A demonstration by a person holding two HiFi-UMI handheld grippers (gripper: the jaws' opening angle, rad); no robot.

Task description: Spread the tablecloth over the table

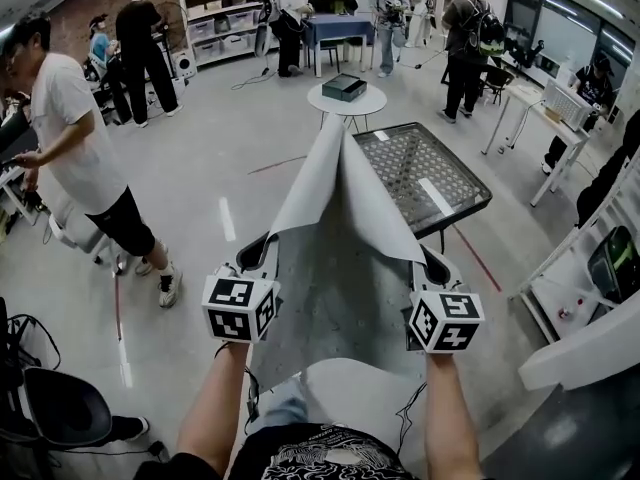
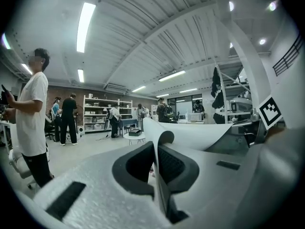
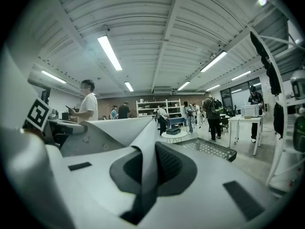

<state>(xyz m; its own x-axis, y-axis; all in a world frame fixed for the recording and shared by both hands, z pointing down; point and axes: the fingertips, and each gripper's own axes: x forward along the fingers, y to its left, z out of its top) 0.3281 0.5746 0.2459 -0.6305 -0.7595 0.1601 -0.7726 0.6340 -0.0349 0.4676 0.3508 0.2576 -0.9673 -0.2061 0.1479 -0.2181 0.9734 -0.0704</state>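
Left hand-held gripper (image 2: 156, 149), right hand-held gripper (image 3: 145, 151), both clamped on grey tablecloth (image 1: 335, 268), mesh table (image 1: 440, 183) beyond

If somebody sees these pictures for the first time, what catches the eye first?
The grey tablecloth, held up in the middle of the head view, its far end rising to a folded peak. The left claw and right claw are each shut on its near edge. Beyond, to the right, stands the dark mesh-topped table, not yet covered.
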